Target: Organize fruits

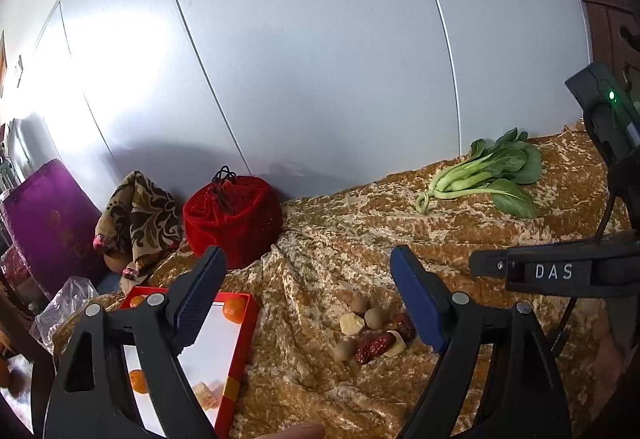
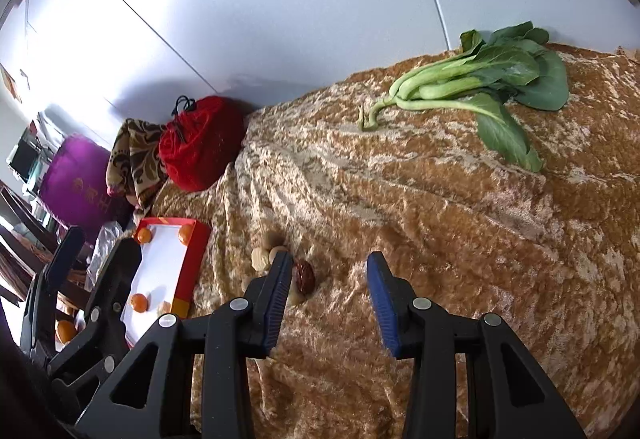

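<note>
A small pile of fruit (image 1: 374, 331) lies on the gold cloth: round brown longans (image 1: 376, 318), red dates (image 1: 374, 347) and pale chunks (image 1: 352, 323). To its left, a red tray (image 1: 240, 359) with a white floor holds three oranges (image 1: 235, 309) and a pale chunk (image 1: 206, 395). My left gripper (image 1: 308, 299) hangs open and empty, one finger over the tray and the other by the pile. My right gripper (image 2: 332, 291) is open over bare cloth, with a red date (image 2: 304, 275) just beyond its left finger. The pile is partly hidden behind that finger.
Bok choy (image 2: 480, 79) lies at the far right of the cloth. A red velvet pouch (image 1: 232, 215), a patterned cloth (image 1: 136, 215) and a purple box (image 1: 48, 223) stand by the grey wall. A clear plastic bag (image 1: 64, 303) and another orange (image 2: 66, 331) lie left of the tray.
</note>
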Demonstrator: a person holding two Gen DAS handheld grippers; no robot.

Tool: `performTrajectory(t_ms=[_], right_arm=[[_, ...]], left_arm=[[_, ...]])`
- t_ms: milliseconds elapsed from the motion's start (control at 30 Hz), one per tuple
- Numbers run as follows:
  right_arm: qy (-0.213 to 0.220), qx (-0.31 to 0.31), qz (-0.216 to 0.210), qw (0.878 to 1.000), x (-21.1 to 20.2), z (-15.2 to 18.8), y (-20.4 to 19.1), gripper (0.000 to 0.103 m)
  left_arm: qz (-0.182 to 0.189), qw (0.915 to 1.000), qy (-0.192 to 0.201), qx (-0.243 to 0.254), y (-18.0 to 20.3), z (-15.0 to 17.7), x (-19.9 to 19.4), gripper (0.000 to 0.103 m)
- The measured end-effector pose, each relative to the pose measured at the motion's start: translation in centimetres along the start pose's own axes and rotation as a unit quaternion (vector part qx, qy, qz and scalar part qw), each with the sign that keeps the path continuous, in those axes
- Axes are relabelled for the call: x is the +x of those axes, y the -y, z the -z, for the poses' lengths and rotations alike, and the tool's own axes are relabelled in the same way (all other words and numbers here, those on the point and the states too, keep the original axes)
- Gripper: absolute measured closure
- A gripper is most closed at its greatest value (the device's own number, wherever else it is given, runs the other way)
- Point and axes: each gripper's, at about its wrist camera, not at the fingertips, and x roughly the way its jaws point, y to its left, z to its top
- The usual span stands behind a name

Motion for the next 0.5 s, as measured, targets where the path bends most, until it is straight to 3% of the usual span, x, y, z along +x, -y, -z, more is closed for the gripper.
performTrajectory(t_ms=[167, 300, 500], right_arm=[[0.042, 0.012, 0.001, 0.999, -2.1, -0.4, 0.5, 0.061], [0.093, 0.022, 0.012, 0.995, -4.3, -0.8, 1.3, 0.058], [0.148, 0.06, 0.032, 0.987, -7.2, -1.5, 4.0, 0.056]], left_arm=[[0.005, 0.9999, -0.005, -0.008, 0.8, 0.3, -0.7, 0.018], [0.007, 0.9998, 0.017, -0.01, 1.8, -0.4, -2.4, 0.018], [0.045, 0.9977, 0.047, 0.018, 5.3, -1.8, -4.8, 0.018]])
